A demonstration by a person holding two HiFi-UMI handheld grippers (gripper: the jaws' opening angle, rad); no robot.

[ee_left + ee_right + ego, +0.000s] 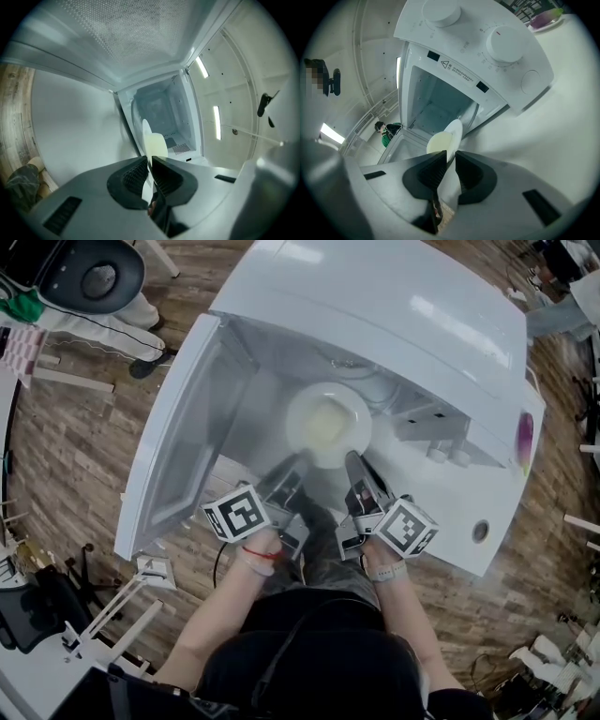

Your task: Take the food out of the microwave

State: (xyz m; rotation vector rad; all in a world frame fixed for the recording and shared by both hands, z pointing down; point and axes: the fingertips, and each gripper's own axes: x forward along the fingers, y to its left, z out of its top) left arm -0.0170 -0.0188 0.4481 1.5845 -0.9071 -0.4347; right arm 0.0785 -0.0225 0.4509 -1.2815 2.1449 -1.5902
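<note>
My left gripper (294, 471) and right gripper (356, 469) each pinch the plate (328, 390) rim, nearly closed, so I'd pull evenly and level, clear of the microwave (403, 324).

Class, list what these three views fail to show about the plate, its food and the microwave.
- Head view: food is a blurred pale patch; kind unclear.
- Both gripper views: plate rim at the grip is covered by left claw and right claw.
- Right gripper view: microwave dial markings too small.
</note>
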